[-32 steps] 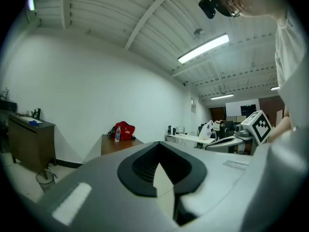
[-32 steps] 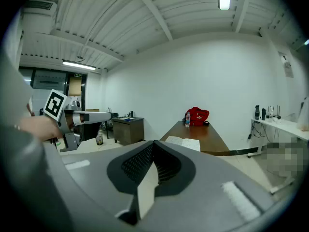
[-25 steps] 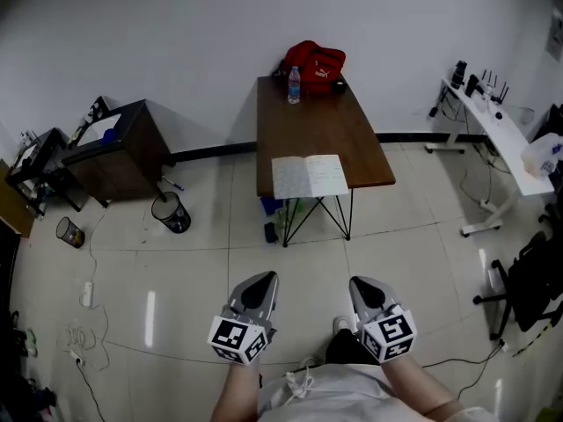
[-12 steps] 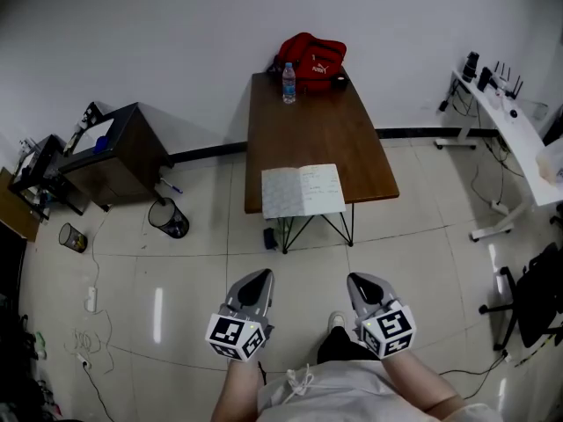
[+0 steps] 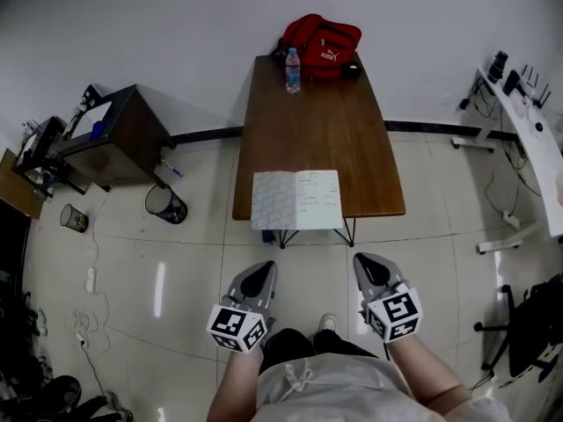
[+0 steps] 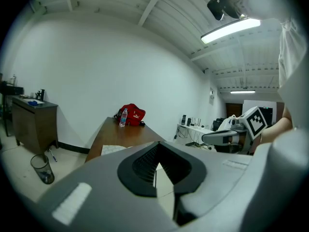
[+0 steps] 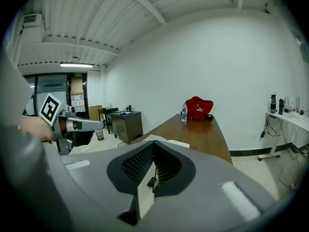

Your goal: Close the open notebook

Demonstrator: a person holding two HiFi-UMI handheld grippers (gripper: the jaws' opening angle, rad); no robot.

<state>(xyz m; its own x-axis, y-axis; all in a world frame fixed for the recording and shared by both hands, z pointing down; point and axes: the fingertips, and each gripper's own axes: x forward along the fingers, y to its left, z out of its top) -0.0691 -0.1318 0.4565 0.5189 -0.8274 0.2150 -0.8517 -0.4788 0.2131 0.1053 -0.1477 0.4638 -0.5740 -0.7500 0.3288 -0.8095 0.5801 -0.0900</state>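
While the notebook (image 5: 296,200) was seen lying open at the near edge of the table (image 5: 317,121), the left gripper (image 5: 260,275) and right gripper (image 5: 366,265) were held clenched and empty, apart from it.

Matt paper notebook (image 5: 296,200) on smooth wood table (image 5: 308,130) ahead of jaws; glossy floor tiles (image 5: 176,244) beneath; cloth bag (image 5: 322,39) beyond.

Notebook (image 5: 296,200) handwriting illegibly small; white desk (image 5: 533,144) partly beyond the right edge.

Grey L gripper (image 5: 260,275), R gripper (image 5: 370,267), b&w cubes (image 5: 237,328), prob. white top (image 5: 327,390)
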